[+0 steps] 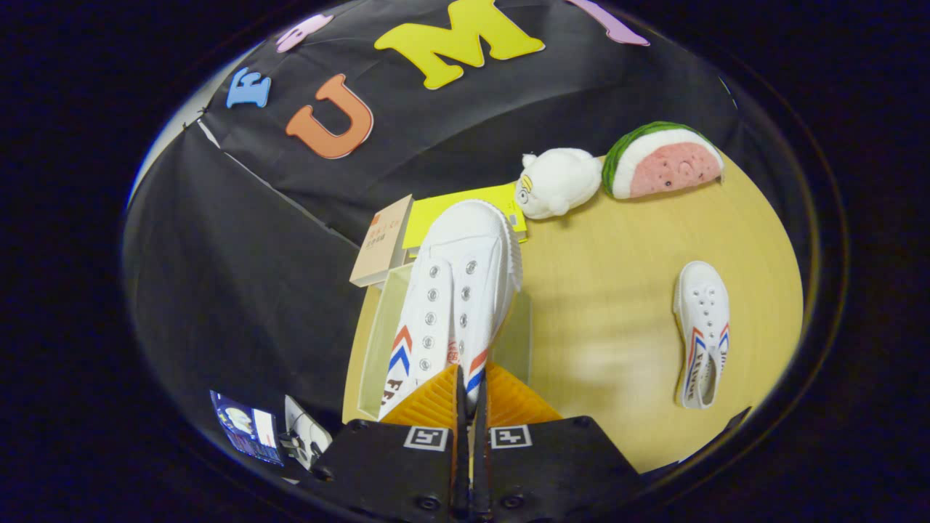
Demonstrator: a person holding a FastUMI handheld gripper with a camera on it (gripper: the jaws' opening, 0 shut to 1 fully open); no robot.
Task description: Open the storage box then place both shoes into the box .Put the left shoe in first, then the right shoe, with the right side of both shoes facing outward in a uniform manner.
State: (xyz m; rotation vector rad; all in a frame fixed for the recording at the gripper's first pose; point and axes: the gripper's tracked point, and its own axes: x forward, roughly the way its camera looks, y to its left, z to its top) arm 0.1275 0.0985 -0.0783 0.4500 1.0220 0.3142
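Held shoe (458, 290) above box (378, 341), books (407, 232) beyond.

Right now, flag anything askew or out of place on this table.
Nothing looks damaged or spilled. The gripper is shut on one white shoe, held over the clear storage box. The second shoe lies apart on the table, still outside the box.

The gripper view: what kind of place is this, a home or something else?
Probably a staged recording booth, not a home. A black cloth wall backs a small wooden table set with props: plush toys and a clear storage box. The gripper is shut on a white shoe above that box.
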